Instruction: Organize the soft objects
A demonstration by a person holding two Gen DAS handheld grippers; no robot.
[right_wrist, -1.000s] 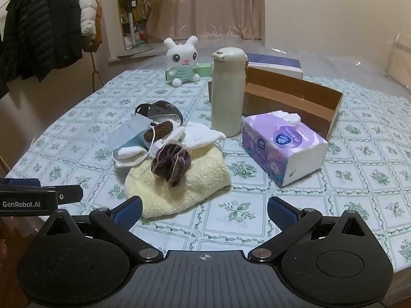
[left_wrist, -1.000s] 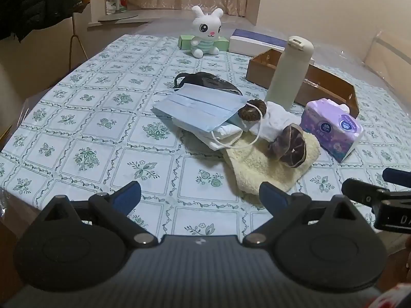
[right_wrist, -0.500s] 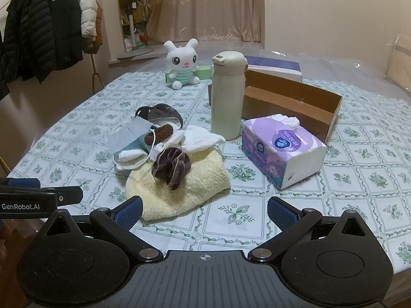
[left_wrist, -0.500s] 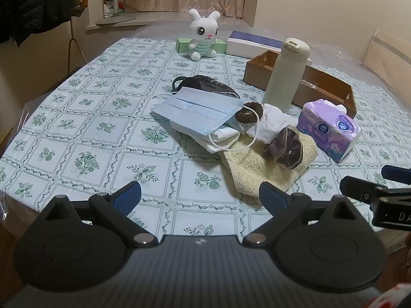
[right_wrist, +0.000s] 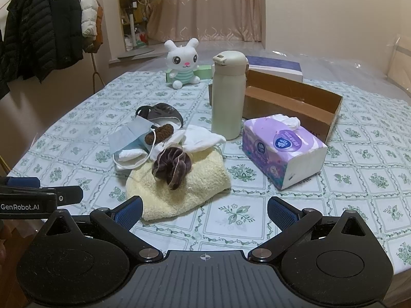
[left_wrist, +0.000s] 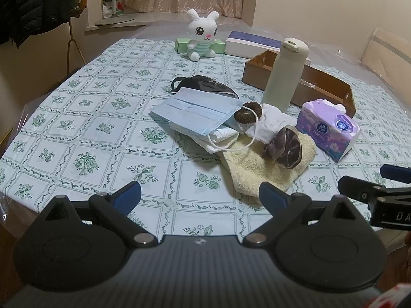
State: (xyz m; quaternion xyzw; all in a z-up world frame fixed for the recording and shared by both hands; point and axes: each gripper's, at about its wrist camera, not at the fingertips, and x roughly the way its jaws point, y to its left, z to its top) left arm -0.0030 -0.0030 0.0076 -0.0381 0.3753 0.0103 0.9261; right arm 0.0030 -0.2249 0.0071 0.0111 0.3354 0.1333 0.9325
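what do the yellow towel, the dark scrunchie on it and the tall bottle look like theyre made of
Towel: looks like fluffy terry or fleece, matte, with a nubby pile and soft, rounded folds.
Scrunchie: probably velvet or satin, since its gathered ruffles show a slight sheen.
Bottle: smooth, cream and rigid with a matte coat; likely painted metal or plastic, but I cannot tell which.

Two scrunchies lie in the pile: a knitted brown one (right_wrist: 159,133) and a velvet one (right_wrist: 171,164). One blue mask (left_wrist: 197,110), one yellow towel (right_wrist: 179,187), one plush rabbit (right_wrist: 183,63), one tissue pack (right_wrist: 283,148).
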